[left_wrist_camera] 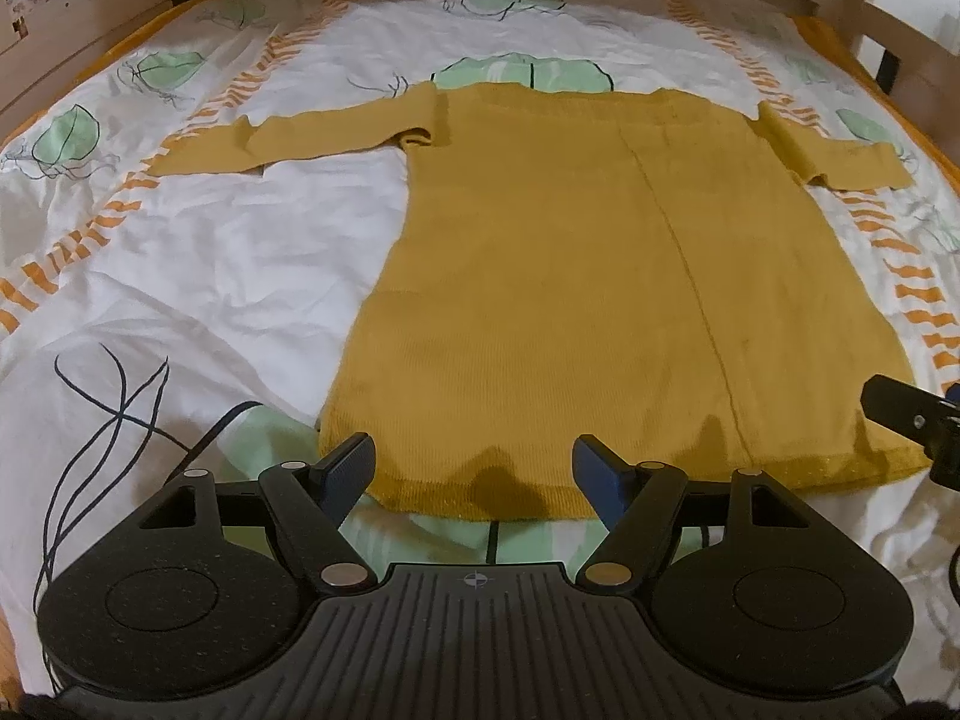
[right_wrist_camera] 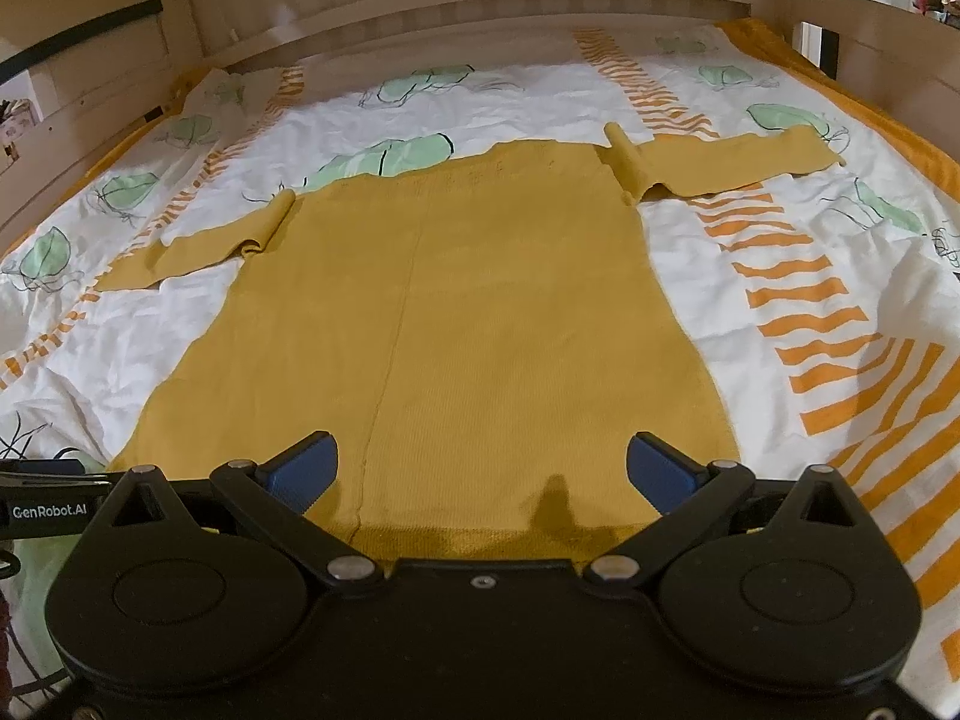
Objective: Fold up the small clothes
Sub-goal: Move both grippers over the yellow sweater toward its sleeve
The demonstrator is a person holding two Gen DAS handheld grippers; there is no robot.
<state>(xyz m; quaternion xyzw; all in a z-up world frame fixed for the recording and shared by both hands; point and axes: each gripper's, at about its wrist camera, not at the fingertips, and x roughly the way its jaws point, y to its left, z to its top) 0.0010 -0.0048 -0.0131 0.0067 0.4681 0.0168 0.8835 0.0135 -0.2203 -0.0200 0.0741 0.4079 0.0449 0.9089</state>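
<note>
A mustard yellow knit sweater [left_wrist_camera: 600, 276] lies flat on the bed, hem towards me, both sleeves spread sideways. It also shows in the right wrist view [right_wrist_camera: 480, 312]. My left gripper [left_wrist_camera: 474, 474] is open, just above the hem at its left part, holding nothing. My right gripper [right_wrist_camera: 480, 468] is open over the hem's right part, holding nothing. The right gripper's body [left_wrist_camera: 918, 420] shows at the right edge of the left wrist view. The left gripper's body [right_wrist_camera: 48, 504] shows at the left edge of the right wrist view.
A white duvet [left_wrist_camera: 210, 276] with green leaves and orange stripes covers the bed. A wooden bed frame [right_wrist_camera: 480, 6] runs along the far side and both ends. A dark cable [left_wrist_camera: 204, 438] lies on the duvet near my left gripper.
</note>
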